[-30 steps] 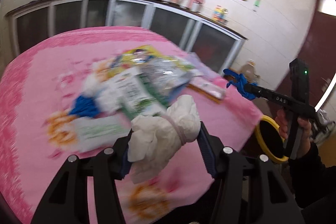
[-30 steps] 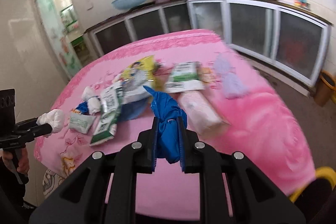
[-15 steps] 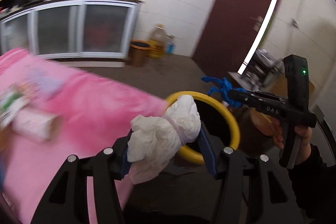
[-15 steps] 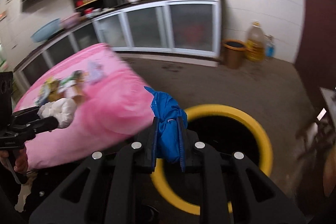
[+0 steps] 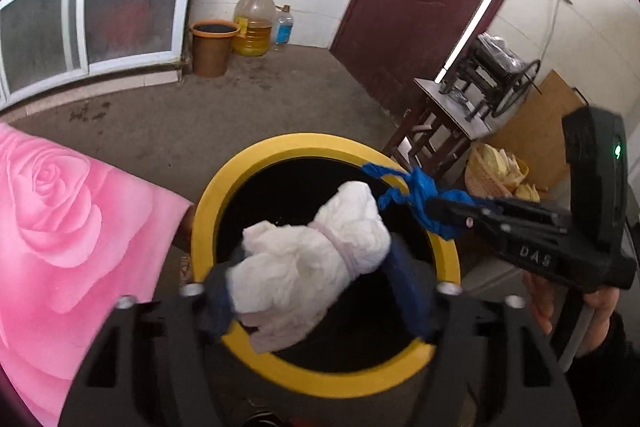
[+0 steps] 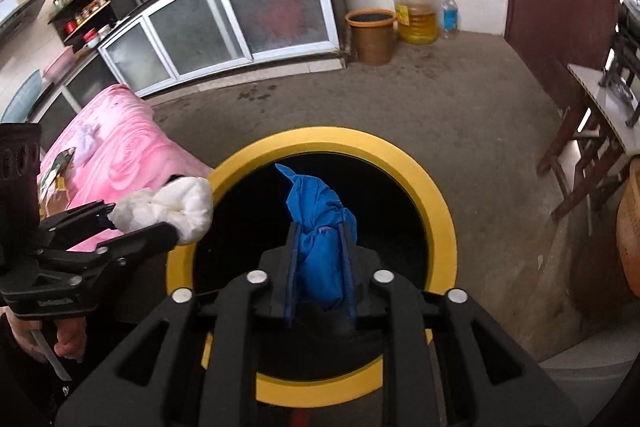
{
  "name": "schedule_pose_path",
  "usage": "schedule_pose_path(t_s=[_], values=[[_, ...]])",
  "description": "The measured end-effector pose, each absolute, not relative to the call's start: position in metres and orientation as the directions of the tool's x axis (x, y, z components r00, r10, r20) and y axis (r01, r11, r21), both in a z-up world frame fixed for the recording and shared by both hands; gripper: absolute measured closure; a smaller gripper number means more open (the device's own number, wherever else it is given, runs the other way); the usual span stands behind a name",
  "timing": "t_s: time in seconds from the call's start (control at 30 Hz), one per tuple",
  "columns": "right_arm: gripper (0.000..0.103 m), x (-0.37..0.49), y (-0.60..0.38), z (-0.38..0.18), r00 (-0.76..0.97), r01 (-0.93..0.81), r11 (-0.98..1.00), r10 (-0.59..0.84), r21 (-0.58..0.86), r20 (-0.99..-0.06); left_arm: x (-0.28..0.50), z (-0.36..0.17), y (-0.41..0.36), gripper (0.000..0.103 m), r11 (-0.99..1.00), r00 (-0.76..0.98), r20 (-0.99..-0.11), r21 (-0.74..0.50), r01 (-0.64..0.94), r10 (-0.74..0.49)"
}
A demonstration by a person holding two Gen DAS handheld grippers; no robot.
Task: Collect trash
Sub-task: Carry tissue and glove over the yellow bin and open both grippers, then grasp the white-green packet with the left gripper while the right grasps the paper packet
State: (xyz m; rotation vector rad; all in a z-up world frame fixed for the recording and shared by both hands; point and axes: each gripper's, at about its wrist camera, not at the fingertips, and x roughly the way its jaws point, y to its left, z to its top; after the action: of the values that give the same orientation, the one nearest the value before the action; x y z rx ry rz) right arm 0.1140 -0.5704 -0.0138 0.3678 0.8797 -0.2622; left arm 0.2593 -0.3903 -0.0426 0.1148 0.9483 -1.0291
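Both tools now over bin (image 6: pixel 436 211), jaws opening

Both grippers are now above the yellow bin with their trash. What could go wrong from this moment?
1. The left gripper has just been opening, with the white wad between its fingers. In the right wrist view the wad hangs over the rim of the yellow bin, so it may fall outside.
2. The right gripper has also been opening, but the blue bag fills its gap and may cling.
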Motion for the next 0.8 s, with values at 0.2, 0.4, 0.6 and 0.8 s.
schedule_pose_path(t_s=[0.2, 0.4, 0.6, 0.8], values=[[0.039, 0.107, -0.580, -0.017, 0.590, 0.443, 0.879, -0.138, 0.176, -0.796, 0.258, -0.033, -0.378, 0.008, 0.582, 0.246, -0.683, -0.315, 0.749, -0.687], [0.039, 0.090, -0.576, -0.004, 0.620, 0.461, 0.874, -0.197, 0.150, -0.759, 0.259, -0.010, -0.344, 0.008, 0.615, 0.297, -0.636, -0.363, 0.700, -0.713], [0.038, 0.092, -0.533, 0.027, 0.741, 0.318, 0.934, -0.137, 0.163, -0.658, 0.243, 0.044, -0.256, 0.008, 0.661, 0.432, -0.544, -0.342, 0.668, -0.719], [0.036, 0.120, -0.438, 0.059, 0.830, 0.016, 0.985, 0.083, 0.173, -0.552, 0.209, 0.083, -0.139, 0.008, 0.799, 0.653, -0.474, -0.225, 0.558, -0.590]])
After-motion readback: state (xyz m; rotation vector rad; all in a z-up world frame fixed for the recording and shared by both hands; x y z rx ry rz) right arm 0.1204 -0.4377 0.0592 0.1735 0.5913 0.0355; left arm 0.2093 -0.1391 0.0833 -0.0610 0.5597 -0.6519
